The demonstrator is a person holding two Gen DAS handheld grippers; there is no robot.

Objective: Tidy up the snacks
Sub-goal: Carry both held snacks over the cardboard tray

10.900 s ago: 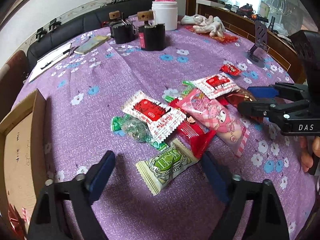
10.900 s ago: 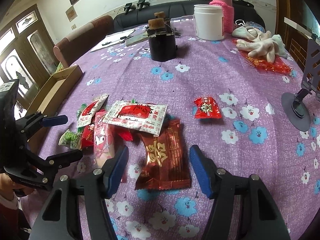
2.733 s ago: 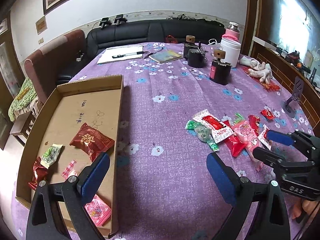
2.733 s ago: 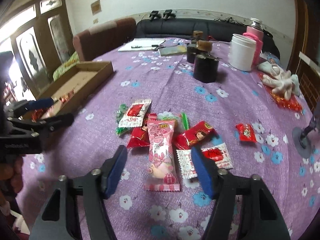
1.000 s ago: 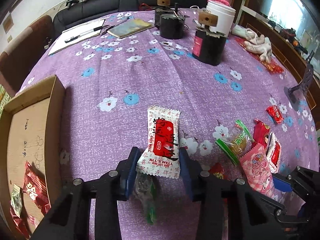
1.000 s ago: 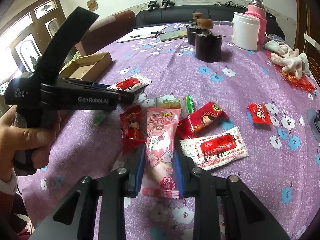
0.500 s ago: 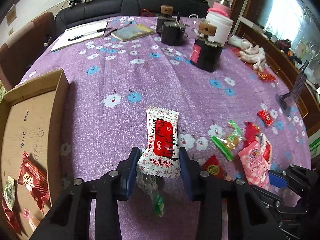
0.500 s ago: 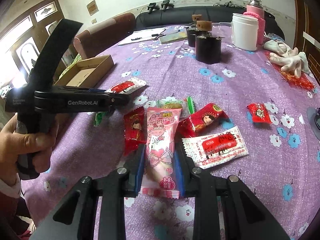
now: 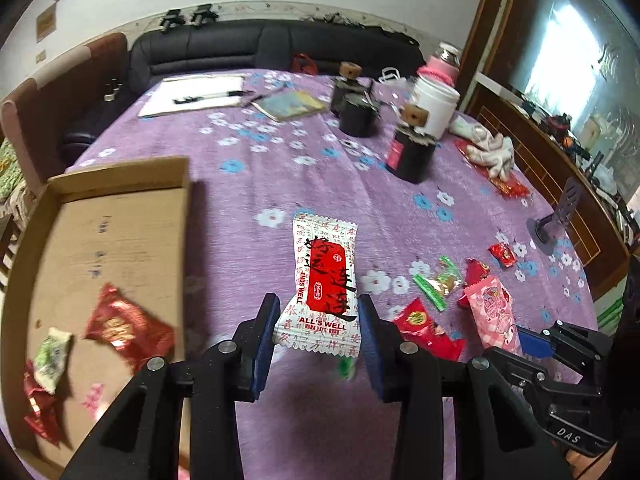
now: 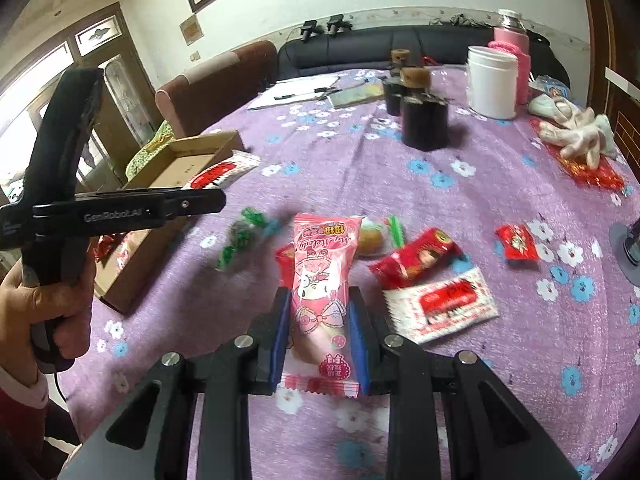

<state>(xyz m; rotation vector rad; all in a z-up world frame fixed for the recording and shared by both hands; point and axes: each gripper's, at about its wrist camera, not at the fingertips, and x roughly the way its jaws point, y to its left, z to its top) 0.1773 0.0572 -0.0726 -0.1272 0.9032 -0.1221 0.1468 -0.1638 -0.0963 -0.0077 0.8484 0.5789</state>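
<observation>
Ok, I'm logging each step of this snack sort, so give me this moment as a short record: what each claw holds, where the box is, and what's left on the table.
left claw: shut on white-and-red packet, lifted off the table
right claw: shut on pink packet
box: cardboard, on the left of the table, open top
in box: dark red packet, green-white packet, others too blurred to tell
left on cloth: green candy, red packets, second white-and-red packet

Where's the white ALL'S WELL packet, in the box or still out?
Out. The left gripper grips the white packet above the purple cloth, beside the cardboard box, not inside it.
</observation>
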